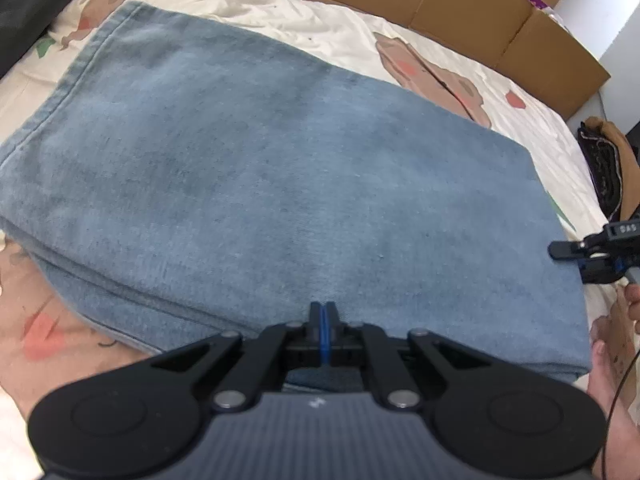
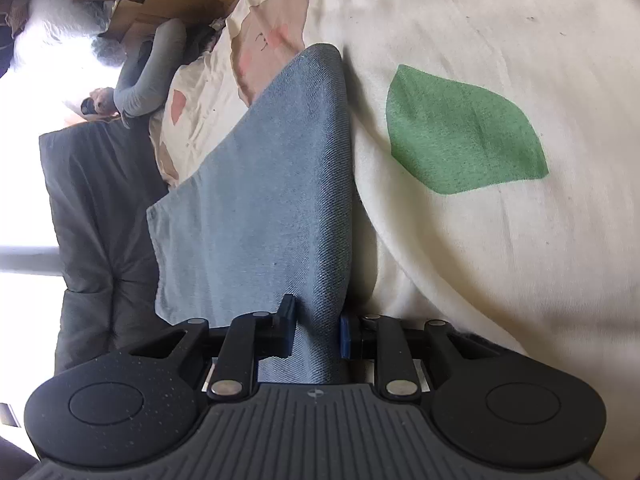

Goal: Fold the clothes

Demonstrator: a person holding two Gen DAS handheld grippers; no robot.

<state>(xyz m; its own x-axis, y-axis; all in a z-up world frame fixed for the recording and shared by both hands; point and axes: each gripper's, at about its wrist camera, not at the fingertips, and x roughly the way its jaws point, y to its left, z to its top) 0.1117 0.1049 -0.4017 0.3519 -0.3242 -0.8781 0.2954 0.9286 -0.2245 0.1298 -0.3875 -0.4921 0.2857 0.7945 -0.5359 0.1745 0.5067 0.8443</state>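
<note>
The left gripper (image 1: 324, 314) stood clenched, its two blue-edged pads pressed together with no visible gap and no cloth seen between them, the tips resting on or just above the near margin of the folded denim garment (image 1: 280, 184). In the left wrist view the garment spread away from the tips toward twelve o'clock as a broad, flat, layered rectangle whose long axis ran from ten o'clock to four o'clock across the printed bedsheet (image 1: 440, 52); its stacked edges showed at eight o'clock, and the flattened cardboard (image 1: 480, 12) lay beyond it at one o'clock. The right gripper (image 1: 560, 249) appeared at three o'clock, at the garment's right-hand end, with a bare foot (image 1: 604, 364) just below it at four o'clock. In the right wrist view the right gripper (image 2: 318, 330) was grasping the denim garment (image 2: 280, 200): a thick fold of cloth passed between the pads, both of which pressed its sides. From there the garment ran up toward eleven o'clock, its rounded fold line lying along the bedsheet (image 2: 480, 280) on the side of the green leaf print (image 2: 460, 132) at two o'clock. Judged from these views, the right gripper alone held the cloth, so any coming fold would turn on that end, along the long axis.
</note>
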